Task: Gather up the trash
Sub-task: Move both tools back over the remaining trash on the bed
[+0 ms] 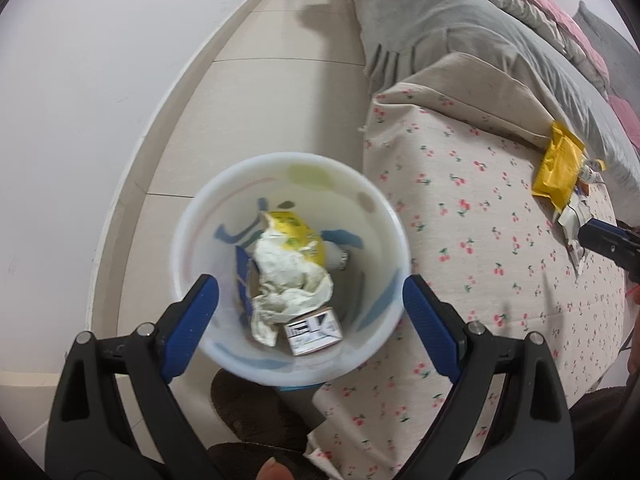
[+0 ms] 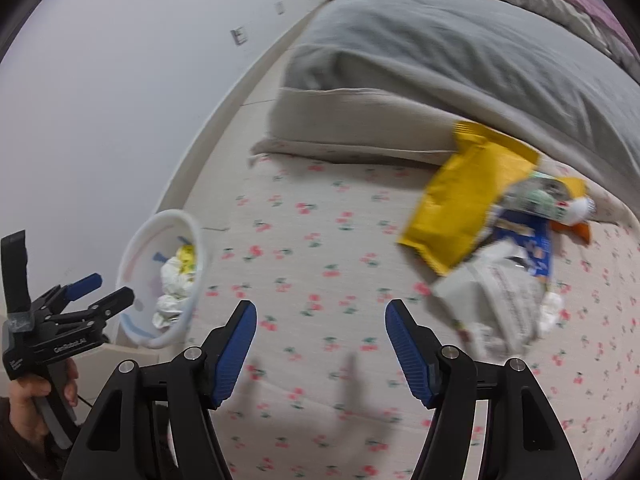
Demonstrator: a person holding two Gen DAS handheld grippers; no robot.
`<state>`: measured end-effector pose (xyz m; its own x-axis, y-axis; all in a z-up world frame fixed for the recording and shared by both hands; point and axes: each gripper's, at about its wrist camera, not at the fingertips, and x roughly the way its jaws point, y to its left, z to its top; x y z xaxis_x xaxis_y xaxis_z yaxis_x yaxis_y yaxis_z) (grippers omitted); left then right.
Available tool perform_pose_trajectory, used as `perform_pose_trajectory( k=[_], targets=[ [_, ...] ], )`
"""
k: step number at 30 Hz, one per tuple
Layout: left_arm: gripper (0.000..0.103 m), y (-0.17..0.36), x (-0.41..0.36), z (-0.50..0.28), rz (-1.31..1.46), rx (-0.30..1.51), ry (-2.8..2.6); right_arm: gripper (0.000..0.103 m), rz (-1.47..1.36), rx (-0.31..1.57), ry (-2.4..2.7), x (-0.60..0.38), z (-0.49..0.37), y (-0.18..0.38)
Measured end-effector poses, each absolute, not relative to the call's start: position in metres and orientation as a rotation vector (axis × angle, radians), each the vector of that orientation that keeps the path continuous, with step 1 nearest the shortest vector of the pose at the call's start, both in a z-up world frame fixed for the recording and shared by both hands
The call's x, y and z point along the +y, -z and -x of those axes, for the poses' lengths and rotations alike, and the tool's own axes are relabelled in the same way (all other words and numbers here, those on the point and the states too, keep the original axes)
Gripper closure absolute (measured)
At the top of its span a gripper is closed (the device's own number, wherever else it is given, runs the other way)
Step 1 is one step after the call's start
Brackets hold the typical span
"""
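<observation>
My right gripper (image 2: 320, 344) hangs spread and empty above the sheet. The yellow wrapper (image 2: 464, 208) looks light, crinkly, slippery; I'd pinch its near edge. Left gripper (image 1: 310, 312) spread, holding nothing, over the bin (image 1: 188, 216).

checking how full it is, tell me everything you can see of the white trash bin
The white trash bin is round, open-topped translucent plastic with faint blue and pink markings. It stands on the tile floor beside the bed. Inside lie crumpled white paper, a yellow wrapper and a small printed box. Well under half full.
</observation>
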<state>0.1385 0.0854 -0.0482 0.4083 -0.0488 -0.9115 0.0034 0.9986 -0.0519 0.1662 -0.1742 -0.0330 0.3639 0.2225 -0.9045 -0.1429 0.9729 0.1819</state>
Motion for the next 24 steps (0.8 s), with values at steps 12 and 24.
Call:
perform_pose_trajectory(
  k=[12, 24],
  targets=[
    [0.01, 0.043, 0.029, -0.154, 0.027, 1.156, 0.095, 0.034, -0.14, 1.17, -0.111, -0.26, -0.162, 0.031],
    [0.01, 0.046, -0.023, -0.166, 0.0, 1.175, 0.155, 0.034, -0.202, 1.215, 0.052, -0.336, -0.169, 0.049]
  ],
)
